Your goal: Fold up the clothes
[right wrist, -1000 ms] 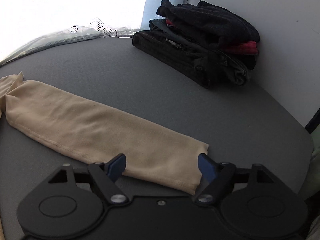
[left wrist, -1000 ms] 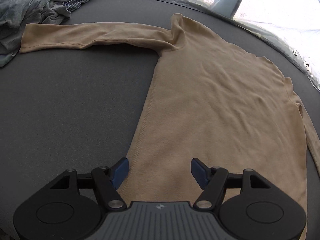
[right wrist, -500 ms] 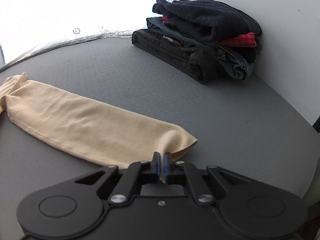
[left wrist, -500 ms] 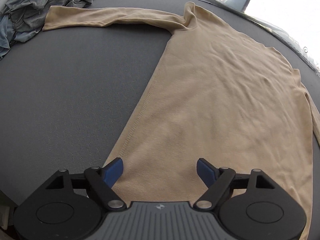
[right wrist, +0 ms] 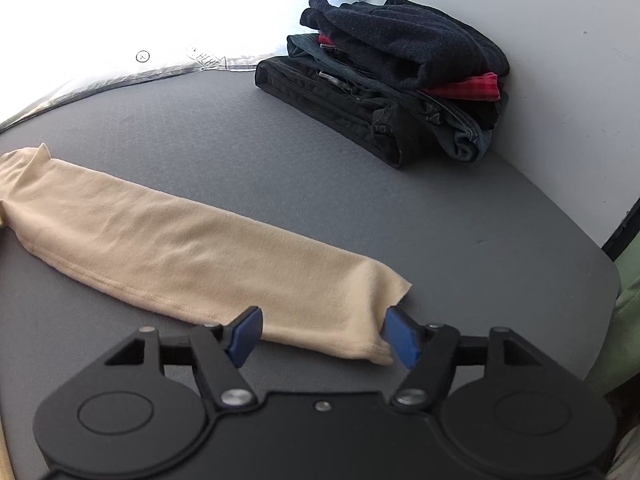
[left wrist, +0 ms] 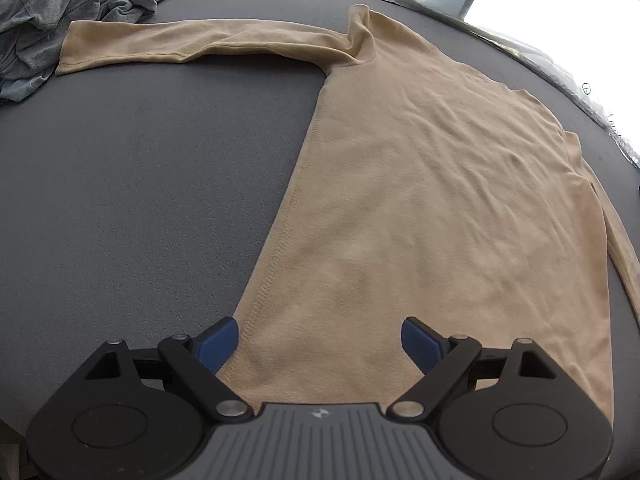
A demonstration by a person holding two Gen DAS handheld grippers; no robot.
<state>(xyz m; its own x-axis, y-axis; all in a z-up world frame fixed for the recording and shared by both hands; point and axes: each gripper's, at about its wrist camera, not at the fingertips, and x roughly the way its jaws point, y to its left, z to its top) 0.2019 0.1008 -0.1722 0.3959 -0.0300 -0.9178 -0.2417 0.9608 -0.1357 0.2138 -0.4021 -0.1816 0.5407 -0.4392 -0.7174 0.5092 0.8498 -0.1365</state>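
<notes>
A tan long-sleeved top (left wrist: 420, 184) lies flat on the grey table (left wrist: 140, 184), with one sleeve (left wrist: 192, 42) stretched out to the far left. My left gripper (left wrist: 320, 344) is open, its blue pads astride the top's lower left hem corner. In the right wrist view the top's other sleeve (right wrist: 192, 248) lies flat across the table (right wrist: 360, 184). My right gripper (right wrist: 322, 334) is open, its pads either side of the sleeve's cuff end, holding nothing.
A heap of grey and checked clothes (left wrist: 60, 12) lies at the far left, touching the sleeve's end. A stack of folded dark clothes (right wrist: 392, 76) stands at the far right by the white wall (right wrist: 540, 40). Bright plastic sheeting (right wrist: 120, 20) runs along the table's back edge.
My right gripper was shut on the sleeve's cuff half a second ago and has opened; the cuff lies flat again. My left gripper stayed open and shifted slightly over the hem.
</notes>
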